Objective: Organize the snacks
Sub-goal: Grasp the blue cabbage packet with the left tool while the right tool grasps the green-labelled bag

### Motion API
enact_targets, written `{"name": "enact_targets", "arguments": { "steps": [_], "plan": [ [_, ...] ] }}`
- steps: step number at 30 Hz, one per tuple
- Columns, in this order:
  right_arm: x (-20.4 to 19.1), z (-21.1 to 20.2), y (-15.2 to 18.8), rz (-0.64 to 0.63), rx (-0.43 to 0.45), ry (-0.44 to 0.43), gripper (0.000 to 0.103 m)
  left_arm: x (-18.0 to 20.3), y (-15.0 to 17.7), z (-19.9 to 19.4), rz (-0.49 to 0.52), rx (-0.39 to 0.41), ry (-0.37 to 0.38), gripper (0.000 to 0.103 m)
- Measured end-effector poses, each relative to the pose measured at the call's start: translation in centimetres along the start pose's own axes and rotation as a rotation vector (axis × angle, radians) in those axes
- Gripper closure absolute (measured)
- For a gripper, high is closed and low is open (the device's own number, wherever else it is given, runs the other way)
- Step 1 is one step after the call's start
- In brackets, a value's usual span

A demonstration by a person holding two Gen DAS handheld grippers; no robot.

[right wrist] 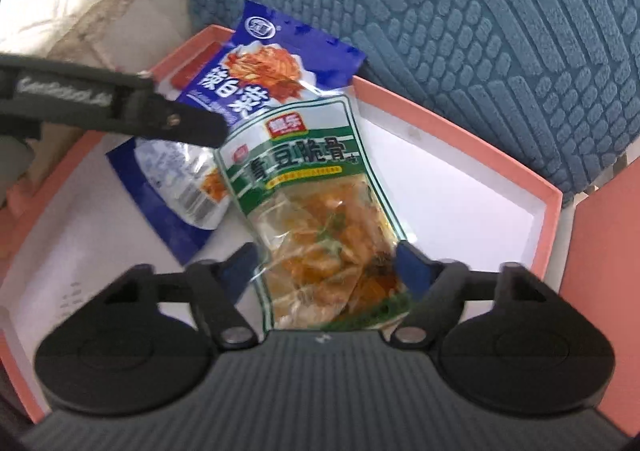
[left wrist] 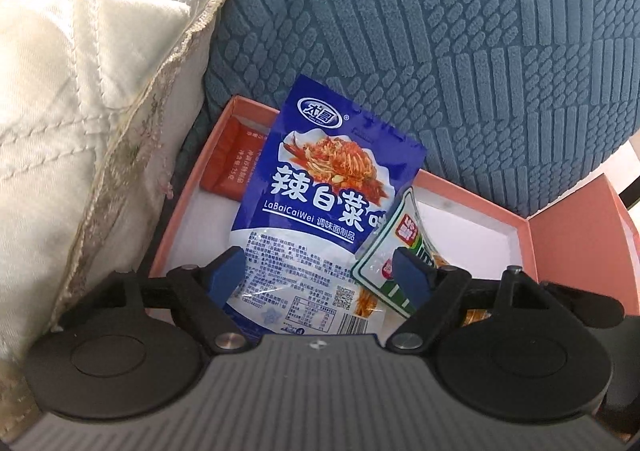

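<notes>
Pink box (left wrist: 188, 195) with white floor, wedged against a blue textured cushion (left wrist: 440, 51) at twelve o'clock and a cream quilted pillow (left wrist: 80, 71) at nine

Inside, blue snack packet (left wrist: 316, 187) leaning up toward twelve o'clock, over an orange-red packet (left wrist: 234, 159) at ten o'clock in the corner

Green snack packet (right wrist: 304, 187) lying across the blue one's four o'clock edge, touching it

Left gripper (left wrist: 318, 267) spread wide, blue fingertips (left wrist: 230, 263) either side of the blue packet's lower end, gripping nothing

Right gripper (right wrist: 326, 265) likewise wide apart, straddling the green packet's lower half, pads not pressing it

Pink lid wall (right wrist: 600, 251) upright at three o'clock
</notes>
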State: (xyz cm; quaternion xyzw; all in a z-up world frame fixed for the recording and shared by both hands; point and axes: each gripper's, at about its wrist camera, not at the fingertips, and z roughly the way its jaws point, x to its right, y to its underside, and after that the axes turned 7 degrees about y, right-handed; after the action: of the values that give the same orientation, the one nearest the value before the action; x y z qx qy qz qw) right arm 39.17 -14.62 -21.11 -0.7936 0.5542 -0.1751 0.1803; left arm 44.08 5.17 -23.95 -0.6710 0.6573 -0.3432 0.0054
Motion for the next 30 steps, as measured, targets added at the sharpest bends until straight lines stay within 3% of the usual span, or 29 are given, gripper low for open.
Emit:
{"name": "enact_targets", "arguments": {
  "steps": [2,4,6,10,14,21,26,30],
  "plan": [
    [-0.3,-0.3,0.0,0.011,0.004,0.002,0.046,0.0,0.0,-0.1,0.003,-0.005,0.004,0.019],
    [-0.5,-0.5,-0.1,0.040,0.008,0.038,0.071,0.0,0.2,-0.2,0.004,-0.008,0.008,0.019],
    [0.1,-0.7,0.0,0.106,0.005,0.069,0.076,0.1,0.3,-0.3,0.013,-0.012,0.009,0.019],
    [1.6,-1.4,0.1,0.202,0.020,0.115,0.077,0.3,0.5,-0.1,0.033,-0.019,-0.003,0.018],
    [3.5,-1.9,0.2,0.315,0.020,0.122,0.077,0.6,0.9,0.5,0.038,-0.003,-0.015,0.010],
    [5.2,-3.5,0.3,0.396,0.037,0.123,0.077,2.8,2.1,1.8,0.175,-0.015,-0.108,0.008],
    [6.7,-4.9,0.6,0.456,0.042,0.111,0.077,3.3,2.5,2.2,0.200,-0.026,-0.154,0.010],
    [6.9,-5.0,0.6,0.455,0.038,0.113,0.077,4.0,2.7,2.3,0.224,-0.036,-0.205,0.020]
  ]
}}
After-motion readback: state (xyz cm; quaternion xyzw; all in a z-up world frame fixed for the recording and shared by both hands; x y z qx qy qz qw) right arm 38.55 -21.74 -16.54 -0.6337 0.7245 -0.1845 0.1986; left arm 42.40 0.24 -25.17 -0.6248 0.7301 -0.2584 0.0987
